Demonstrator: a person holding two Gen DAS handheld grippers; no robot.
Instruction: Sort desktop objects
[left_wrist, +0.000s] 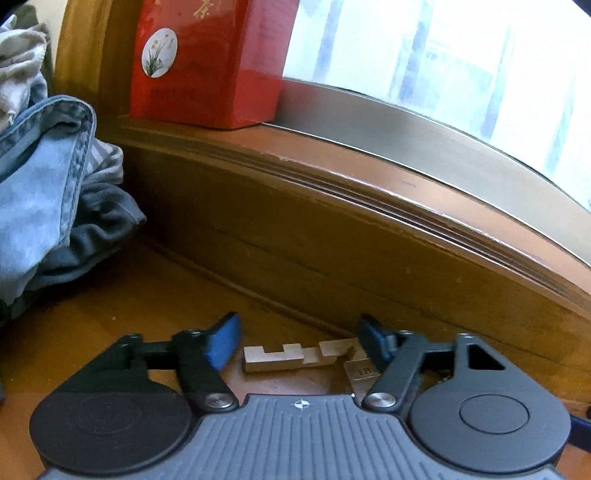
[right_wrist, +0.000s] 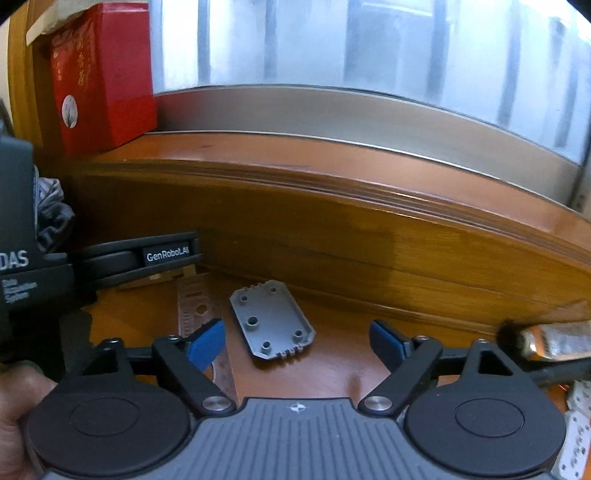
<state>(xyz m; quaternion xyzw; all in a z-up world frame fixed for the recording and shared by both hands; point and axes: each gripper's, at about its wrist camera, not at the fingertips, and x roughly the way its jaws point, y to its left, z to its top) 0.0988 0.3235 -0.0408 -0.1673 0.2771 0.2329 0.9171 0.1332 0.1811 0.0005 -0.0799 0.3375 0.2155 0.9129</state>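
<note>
In the left wrist view my left gripper (left_wrist: 301, 341) is open, low over the wooden desk, with a pale notched metal bracket (left_wrist: 280, 357) lying between its blue fingertips. A steel ruler (left_wrist: 360, 371) lies by the right finger. In the right wrist view my right gripper (right_wrist: 297, 343) is open above a grey rectangular plate (right_wrist: 271, 319) with round bosses, flat on the desk between its fingers. The steel ruler (right_wrist: 195, 306) lies left of the plate. The left gripper's body (right_wrist: 140, 258) shows at the left, over the bracket.
A raised wooden windowsill (left_wrist: 332, 206) runs behind the desk, with a red tea box (left_wrist: 207, 62) on it. A pile of clothes (left_wrist: 48, 192) lies at the left. A metal tool with a dark handle (right_wrist: 554, 343) and white perforated parts (right_wrist: 578, 432) lie at the right.
</note>
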